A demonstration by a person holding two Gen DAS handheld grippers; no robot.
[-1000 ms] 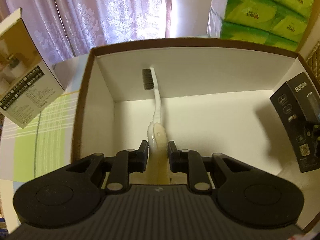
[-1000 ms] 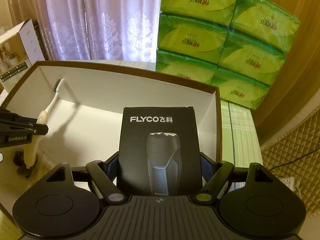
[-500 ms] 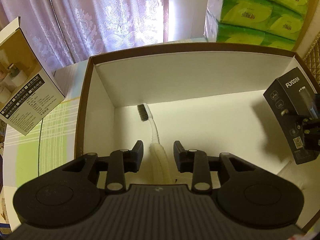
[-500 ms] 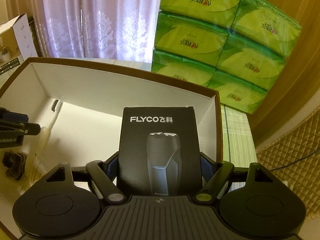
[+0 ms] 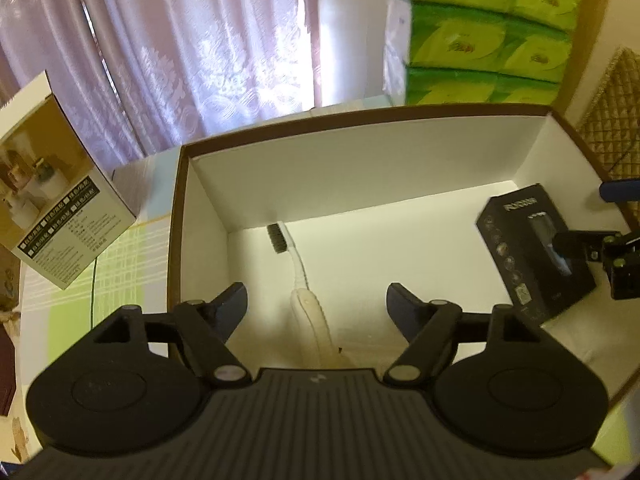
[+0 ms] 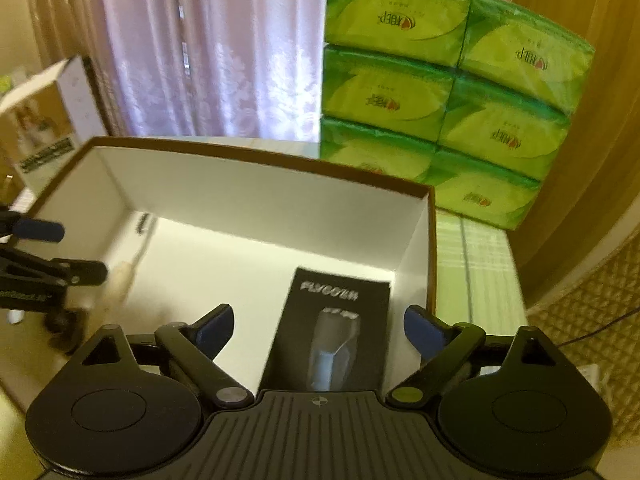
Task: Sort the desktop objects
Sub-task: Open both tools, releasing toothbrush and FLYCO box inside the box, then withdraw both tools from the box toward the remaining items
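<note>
While I look down my left wrist view, a printed carton (image 5: pixel 60 200) stands at nine o'clock on the checked cloth (image 5: pixel 120 256), outside the box (image 5: pixel 178 216). My left gripper (image 5: pixel 316 300) is spread wide, holding nothing. Between its fingers, lower down, the toothbrush (image 5: pixel 298 268) lies on the box floor, bristles pointing to twelve o'clock near the back wall, close to the left wall. Over at three o'clock the black shaver pack (image 5: pixel 532 252) rests inside the box, my other gripper's finger just beside it; touching or not, I cannot tell.

On the right wrist view, the left gripper (image 6: pixel 48 252) shows at nine o'clock with the blurred toothbrush (image 6: pixel 132 256) beside it. My right gripper (image 6: pixel 320 328) is released too, jaws wide apart. The shaver pack (image 6: pixel 336 332) lies flat between them on the box (image 6: pixel 430 256) floor, near the right wall. Green tissue packs (image 6: pixel 444 92) stack at one o'clock behind the box.
</note>
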